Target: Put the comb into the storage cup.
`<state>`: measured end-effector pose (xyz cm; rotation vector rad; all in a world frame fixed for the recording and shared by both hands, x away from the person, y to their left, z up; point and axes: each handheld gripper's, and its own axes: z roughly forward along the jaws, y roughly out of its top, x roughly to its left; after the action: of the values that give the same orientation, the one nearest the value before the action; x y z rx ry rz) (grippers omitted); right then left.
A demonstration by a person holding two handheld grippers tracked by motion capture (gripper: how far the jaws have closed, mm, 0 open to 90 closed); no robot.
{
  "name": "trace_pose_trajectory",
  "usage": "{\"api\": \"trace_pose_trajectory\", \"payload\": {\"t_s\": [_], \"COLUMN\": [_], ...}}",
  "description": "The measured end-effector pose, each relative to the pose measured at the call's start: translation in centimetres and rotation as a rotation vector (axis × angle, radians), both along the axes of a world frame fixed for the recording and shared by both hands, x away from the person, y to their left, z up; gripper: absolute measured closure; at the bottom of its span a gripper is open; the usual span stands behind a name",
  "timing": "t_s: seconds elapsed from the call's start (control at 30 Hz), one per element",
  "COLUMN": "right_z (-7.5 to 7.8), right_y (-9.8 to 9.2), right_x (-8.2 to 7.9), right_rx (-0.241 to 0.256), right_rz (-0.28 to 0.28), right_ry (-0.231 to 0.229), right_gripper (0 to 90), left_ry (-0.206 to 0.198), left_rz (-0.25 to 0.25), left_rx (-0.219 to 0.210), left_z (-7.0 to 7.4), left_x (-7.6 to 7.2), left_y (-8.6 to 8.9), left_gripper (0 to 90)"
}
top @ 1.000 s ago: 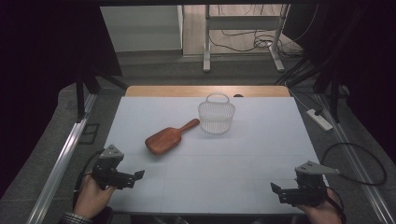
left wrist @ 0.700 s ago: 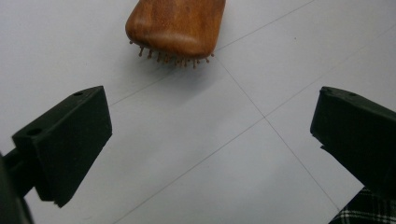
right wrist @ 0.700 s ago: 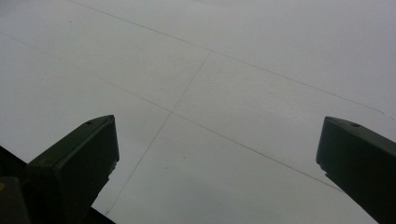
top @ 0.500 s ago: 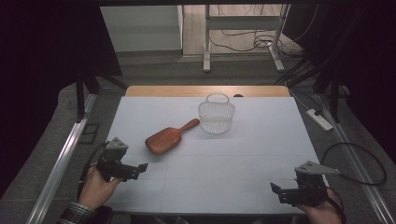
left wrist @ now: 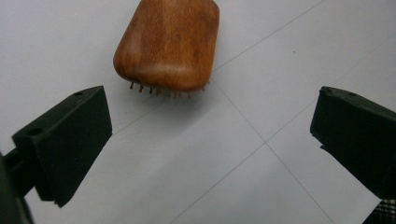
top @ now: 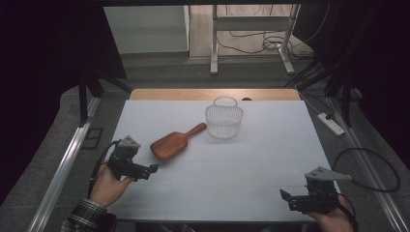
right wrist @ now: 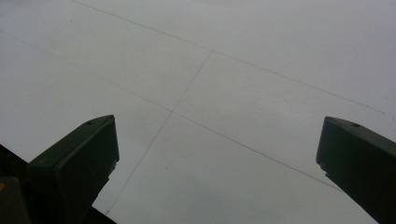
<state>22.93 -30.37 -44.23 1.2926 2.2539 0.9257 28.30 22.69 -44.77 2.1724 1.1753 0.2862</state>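
My left gripper (top: 153, 168), fingers wide, faces the wooden brush (top: 170, 143) just upper right, handle running toward the basket (top: 224, 121); right gripper (top: 285, 197) wide, far.

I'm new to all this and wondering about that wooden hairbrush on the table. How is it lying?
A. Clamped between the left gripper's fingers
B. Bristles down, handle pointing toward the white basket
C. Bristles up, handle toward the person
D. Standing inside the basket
B: the wooden hairbrush shows its smooth back with bristles poking out underneath, and its handle reaches toward the white basket.
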Motion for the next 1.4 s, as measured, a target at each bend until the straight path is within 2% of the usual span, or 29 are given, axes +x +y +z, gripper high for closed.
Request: {"api": "trace_pose_trajectory", "payload": {"t_s": [0.17,0.37,1.4], "right_z": [0.0,0.0,0.0], "right_y": [0.0,0.0,0.0], "right_x": [0.0,0.0,0.0], "right_rx": [-0.001,0.002,0.002], "right_rz": [0.001,0.0,0.008], "right_ry": [0.002,0.0,0.005], "right_gripper": [0.0,0.0,0.0], "left_ry": [0.008,0.003,0.04], "left_rz": [-0.012,-0.046,-0.115], "left_rx": [-0.008,0.004,0.02], "left_z": [0.2,0.3,0.2], "left_x": [0.8,1.6,6.5], "left_y": [-0.3,-0.8,-3.7], "left_gripper": [0.0,0.0,0.0]}}
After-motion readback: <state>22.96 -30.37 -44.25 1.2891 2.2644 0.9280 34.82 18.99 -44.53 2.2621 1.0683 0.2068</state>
